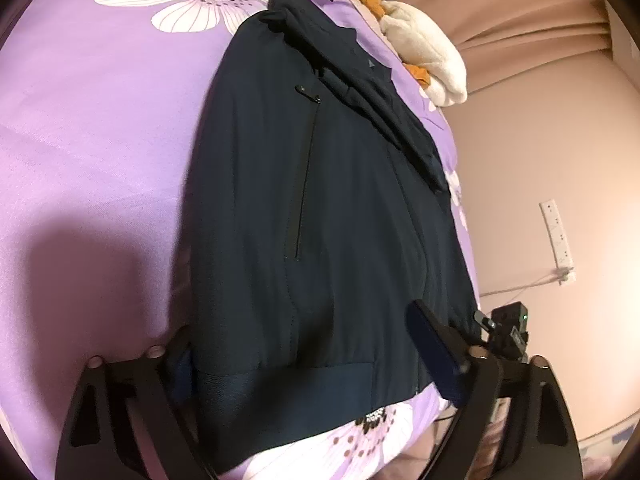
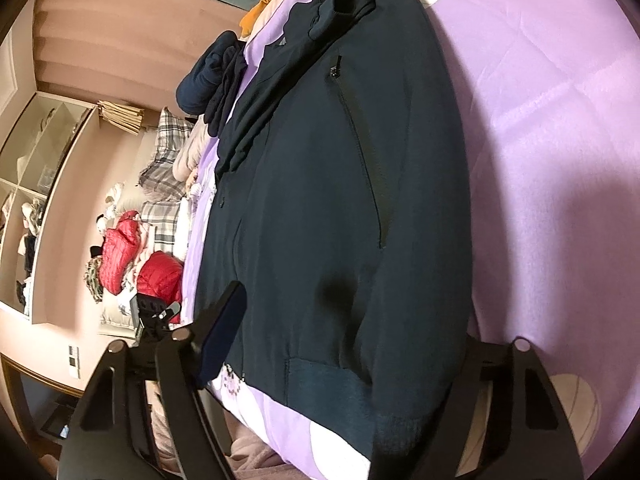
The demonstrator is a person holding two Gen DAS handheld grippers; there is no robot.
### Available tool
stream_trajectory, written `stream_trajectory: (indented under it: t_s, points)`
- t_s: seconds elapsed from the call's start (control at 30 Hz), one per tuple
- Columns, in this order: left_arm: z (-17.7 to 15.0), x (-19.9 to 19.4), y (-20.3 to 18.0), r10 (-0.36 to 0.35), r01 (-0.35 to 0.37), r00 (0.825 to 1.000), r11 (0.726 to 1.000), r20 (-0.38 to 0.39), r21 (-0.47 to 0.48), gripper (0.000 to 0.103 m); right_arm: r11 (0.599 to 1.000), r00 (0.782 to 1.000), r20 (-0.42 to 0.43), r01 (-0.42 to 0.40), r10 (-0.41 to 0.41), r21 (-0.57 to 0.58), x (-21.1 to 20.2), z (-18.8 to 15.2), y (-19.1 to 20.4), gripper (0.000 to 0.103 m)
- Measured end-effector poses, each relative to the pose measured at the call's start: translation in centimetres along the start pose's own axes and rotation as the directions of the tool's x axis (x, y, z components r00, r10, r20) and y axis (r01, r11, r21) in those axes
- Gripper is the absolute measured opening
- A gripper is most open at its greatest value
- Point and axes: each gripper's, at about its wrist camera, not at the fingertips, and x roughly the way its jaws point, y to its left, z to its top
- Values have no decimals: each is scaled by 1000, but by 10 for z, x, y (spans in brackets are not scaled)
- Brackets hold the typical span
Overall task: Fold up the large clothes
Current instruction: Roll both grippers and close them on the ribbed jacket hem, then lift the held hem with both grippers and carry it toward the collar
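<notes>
- The left hand-held gripper [image 1: 312, 354] straddles the left corner of the ribbed hem [image 1: 280, 384] of the dark navy jacket [image 1: 320, 184]; one finger is tucked under the cloth edge and the other finger [image 1: 434, 354] lies over the fabric, jaws fairly wide and not visibly pinching.
- The jacket lies flat on the purple flowered bed cover [image 1: 92, 128], a sleeve [image 1: 384, 116] already crossed over the chest.
- The right hand-held gripper [image 2: 360, 336] spans the hem's other corner, one finger [image 2: 222, 332] over the cloth, the other hidden beneath; I judge it not yet clamped.
- To do this step well, I would close both pairs of jaws fully on the hem's layers, lift evenly, and carry the hem straight toward the collar [image 2: 340, 4] so that the fold stays square.
</notes>
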Motion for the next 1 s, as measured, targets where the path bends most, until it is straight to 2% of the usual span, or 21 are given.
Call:
stream_trajectory:
  t_s: [0.03, 0.1, 0.27, 0.33, 0.4, 0.53, 0.6, 0.73, 1.0]
  points:
    - [0, 0, 0, 7, -7, 1000, 1000, 5, -3, 79, 1000, 1000, -1, 17, -17, -7, 0, 0, 1, 62]
    - [-1, 0, 2, 11, -11, 1000, 1000, 11, -14, 67, 999, 999, -2, 40, -40, -17, 2, 0, 2, 56]
    - [-1, 0, 7, 17, -16, 1000, 999, 12, -33, 53, 997, 997, 1, 77, -77, -28, 2, 2, 1, 41]
    - [-1, -1, 8, 24, -24, 1000, 999, 8, -38, 45, 996, 996, 4, 91, -91, -27, 2, 3, 0, 33]
    - [0, 1, 11, 44, -44, 999, 998, 0, -52, 31, 993, 994, 10, 111, -111, -29, 2, 3, -1, 27]
    - [0, -1, 17, 41, -40, 999, 996, 3, -84, 20, 991, 992, 25, 128, -127, -30, 0, 2, -1, 17]
    - [-1, -3, 16, 41, -39, 999, 995, 14, -87, 13, 992, 992, 31, 127, -126, -27, -1, 2, -1, 16]
    - [0, -9, 7, 35, -31, 998, 997, 53, -70, 9, 995, 994, 55, 99, -98, -21, -6, 3, 3, 14]
    - [4, -22, -22, -57, 57, 991, 998, 123, 2, 8, 999, 993, 120, -13, 18, -43, -13, 5, 26, 12]
